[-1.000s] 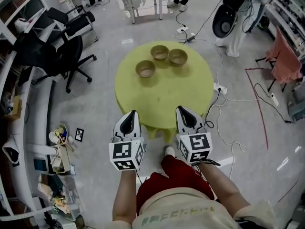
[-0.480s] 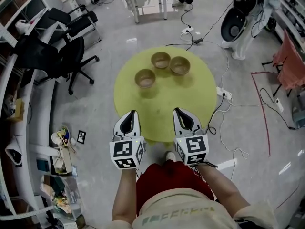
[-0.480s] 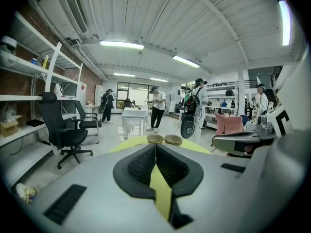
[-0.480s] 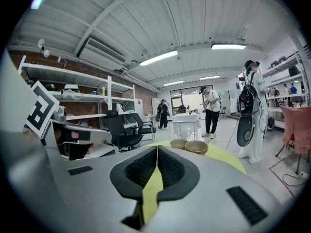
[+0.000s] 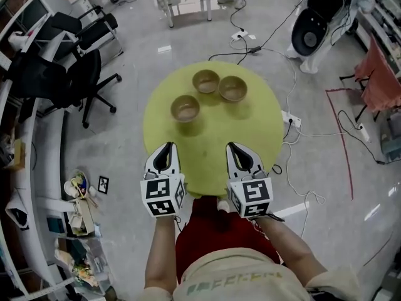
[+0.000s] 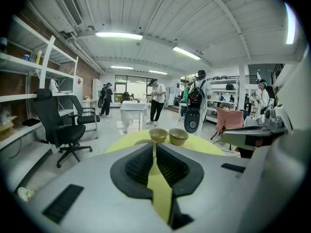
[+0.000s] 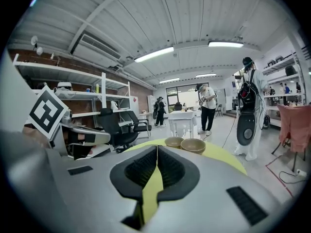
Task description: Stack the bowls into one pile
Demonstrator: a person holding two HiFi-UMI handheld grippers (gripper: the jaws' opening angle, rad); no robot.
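so, everything turns on where the three bowls sit relative to the two grippers, and in the head view they all lie higher in the frame than both. the left gripper [image 5: 165, 148] and the right gripper [image 5: 237, 148] hang side by side over the lower edge of the round yellow table [image 5: 213, 137], both pointing up the frame toward the bowls. each has its jaws pressed together with nothing between them; the left gripper view and the right gripper view show only a sliver of yellow tabletop through the closed slit. the lone bowl [image 5: 185, 108] stands nearest, upright and mouth up, above and a little to the right of the left gripper, so that hand has the shorter way to it. further up the frame the middle bowl [image 5: 206, 80] and the right-hand bowl [image 5: 232, 88] stand just beside each other, too close for me to say whether their rims touch. the right-hand bowl is almost straight above the right gripper and well apart from it. the lone bowl stands clear of the pair, down and to the left of them. being round, the bowls offer no preferred side, so a pinch on the rim nearest the grippers looks simplest. no stacking is done yet by the look of it, and either gripper would have to open before it could take a rim.
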